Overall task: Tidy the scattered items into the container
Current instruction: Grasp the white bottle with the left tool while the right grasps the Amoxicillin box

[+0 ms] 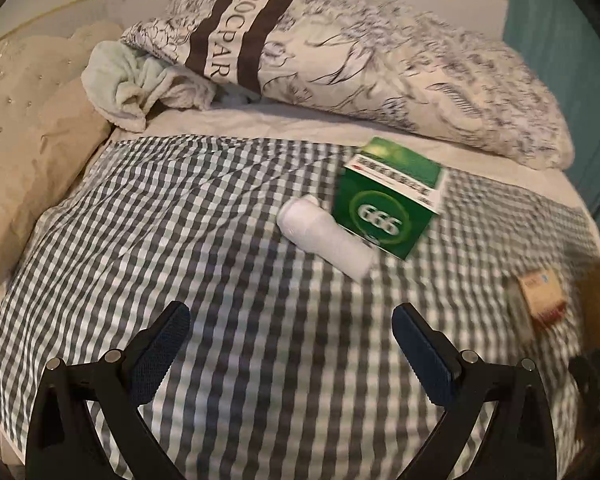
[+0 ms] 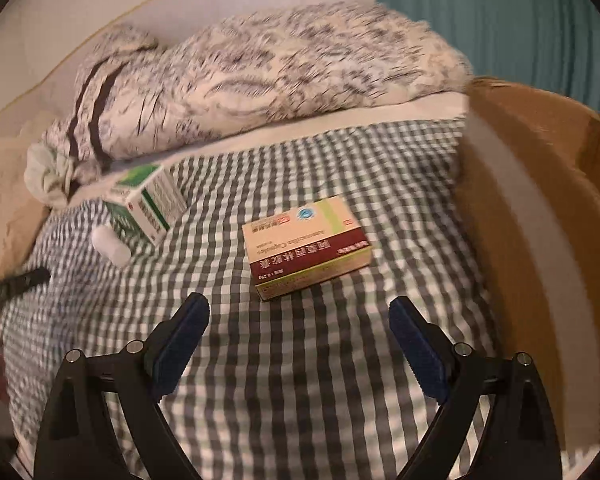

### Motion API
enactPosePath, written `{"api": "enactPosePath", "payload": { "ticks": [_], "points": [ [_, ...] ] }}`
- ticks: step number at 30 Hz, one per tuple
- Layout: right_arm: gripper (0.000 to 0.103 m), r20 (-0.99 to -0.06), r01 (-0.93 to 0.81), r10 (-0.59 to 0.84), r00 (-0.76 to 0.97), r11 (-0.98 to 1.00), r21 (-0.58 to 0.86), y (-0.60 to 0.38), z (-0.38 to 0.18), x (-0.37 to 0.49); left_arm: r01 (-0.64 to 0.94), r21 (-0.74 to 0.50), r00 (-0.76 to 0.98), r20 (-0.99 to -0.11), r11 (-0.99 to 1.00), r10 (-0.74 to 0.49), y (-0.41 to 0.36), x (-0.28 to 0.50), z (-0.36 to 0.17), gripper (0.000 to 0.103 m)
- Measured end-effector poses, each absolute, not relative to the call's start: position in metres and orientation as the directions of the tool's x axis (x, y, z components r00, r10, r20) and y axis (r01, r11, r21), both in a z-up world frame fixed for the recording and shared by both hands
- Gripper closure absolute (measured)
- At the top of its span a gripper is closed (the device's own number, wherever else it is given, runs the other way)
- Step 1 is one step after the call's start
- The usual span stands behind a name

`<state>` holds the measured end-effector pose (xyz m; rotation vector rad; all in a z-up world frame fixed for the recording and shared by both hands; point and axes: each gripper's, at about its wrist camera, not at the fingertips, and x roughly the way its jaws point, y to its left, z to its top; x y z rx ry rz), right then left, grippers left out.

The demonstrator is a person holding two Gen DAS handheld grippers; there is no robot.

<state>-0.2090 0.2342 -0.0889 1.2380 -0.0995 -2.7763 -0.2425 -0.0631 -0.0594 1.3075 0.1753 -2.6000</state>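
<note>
A green medicine box (image 1: 388, 196) and a white bandage roll (image 1: 326, 232) lie side by side on the checked bed cover, ahead and right of my open, empty left gripper (image 1: 292, 320). Both also show at the left in the right wrist view, the green box (image 2: 144, 204) and the roll (image 2: 110, 245). A beige and dark red capsule box (image 2: 306, 246) lies flat just ahead of my open, empty right gripper (image 2: 300, 312); it appears at the far right in the left wrist view (image 1: 542, 292). A brown cardboard box (image 2: 540, 200), the container, stands at the right.
A folded patterned quilt (image 1: 360, 64) and a pale green towel (image 1: 128, 84) lie at the head of the bed. A beige pillow (image 1: 28, 152) is at the left. A teal curtain (image 2: 500, 16) hangs behind the cardboard box. The left gripper's tip (image 2: 16, 284) shows at the left edge.
</note>
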Motion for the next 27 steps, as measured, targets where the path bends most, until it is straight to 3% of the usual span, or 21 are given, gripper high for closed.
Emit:
{"api": "enactPosePath", "payload": {
  "ticks": [5,12,17,22,27],
  "points": [
    [0.011,-0.748,0.163,-0.083,-0.659,-0.986,-0.034,0.218,-0.104,-0.235,0.326,-0.018,-0.552,-0.816,-0.945,-0.174,-0.069,-0.274,-0.079,0.0],
    [0.011,-0.764,0.211,-0.09,-0.639,-0.976,-0.061,0.218,-0.117,-0.265,0.354,-0.011,-0.522,-0.832,-0.935,-0.187,-0.078,-0.302,-0.104,0.0],
    [0.011,-0.749,0.228,-0.022,-0.662,-0.958,-0.172,0.213,-0.124,-0.277,0.368,-0.014,-0.501,-0.845,-0.93,-0.186,-0.08,-0.318,-0.121,0.0],
    [0.01,-0.763,0.251,-0.083,-0.641,-0.962,-0.107,0.219,-0.127,-0.288,0.338,0.011,-0.467,-0.866,-0.941,-0.178,-0.073,-0.329,-0.14,0.0],
    [0.0,-0.771,0.242,-0.109,-0.627,-0.968,-0.06,0.225,-0.136,-0.297,0.327,0.004,-0.496,-0.85,-0.945,-0.176,-0.069,-0.327,-0.155,0.0]
  ]
}}
